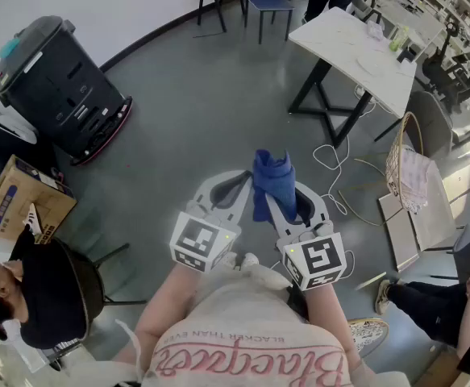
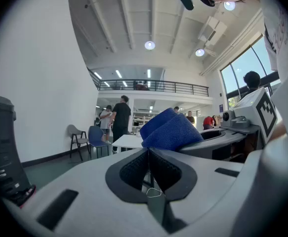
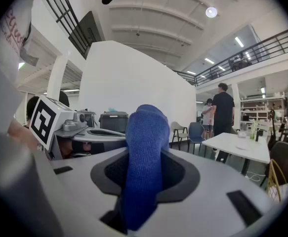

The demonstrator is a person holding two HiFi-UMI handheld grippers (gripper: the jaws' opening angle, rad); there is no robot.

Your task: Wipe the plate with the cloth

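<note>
Cloth point(image 1: 272, 182) is clamped in the right gripper point(image 3: 146, 157), held in mid-air. The left gripper point(image 2: 148, 151) is closed on nothing. No plate can be made out nearby. Risk: the loosely bunched cloth could be dropped in transit.

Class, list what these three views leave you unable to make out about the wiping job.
Any plate: in the head view, the things on the white table are too small to name.
Lower end of the blue cloth: in the right gripper view, hidden inside the right gripper.
Contents of the basket: in the head view, too small to tell.
</note>
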